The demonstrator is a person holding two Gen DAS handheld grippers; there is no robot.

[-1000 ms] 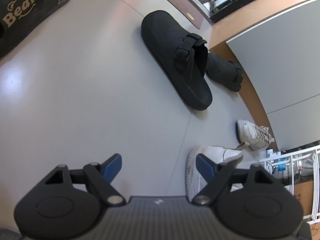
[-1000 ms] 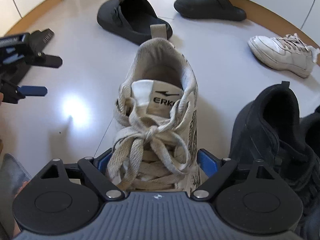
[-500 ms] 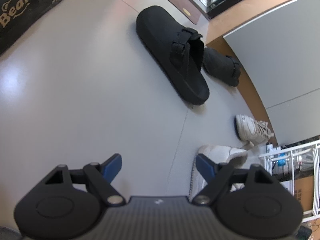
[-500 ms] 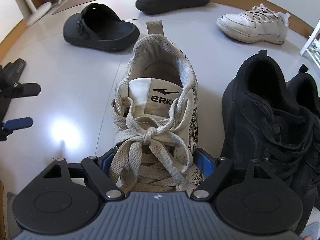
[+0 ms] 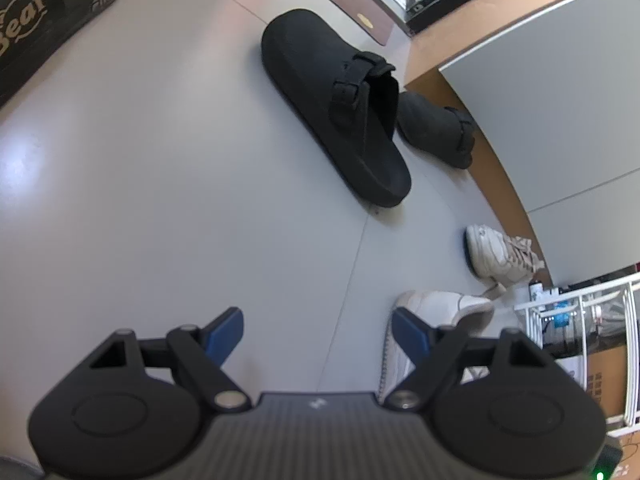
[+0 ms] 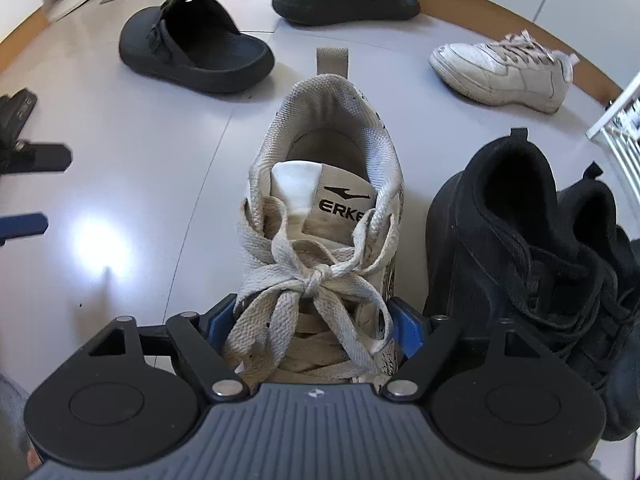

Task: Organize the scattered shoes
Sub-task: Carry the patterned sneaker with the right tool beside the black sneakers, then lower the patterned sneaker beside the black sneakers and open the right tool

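Our right gripper (image 6: 316, 322) straddles the laced front of the cream sneaker (image 6: 320, 216). Its blue pads sit close against both sides of the shoe, and its jaws have just been opening a little. We cannot tell whether the pads still press on the shoe. The sneaker stands upright on the pale floor (image 6: 132, 152), heel away from us. A pair of black sneakers (image 6: 520, 248) stands just beside it on its right, almost touching, so there is little room on that side. On its left the floor lies bare as far as our other tool at the frame's edge.

Our left gripper (image 5: 316, 330) hangs spread wide over bare floor, with nothing between its jaws. The toe of the cream sneaker shows just past its right finger. Ahead of it a broad stretch of floor is free up to a black clog (image 5: 336, 108). A second black clog (image 5: 436, 130) lies beyond that one, close to the wooden skirting (image 5: 492, 160). A white sneaker (image 5: 500, 256) lies near the same skirting, beside a white wire rack (image 5: 580, 320). A black slide (image 5: 40, 16) marks the far left edge.
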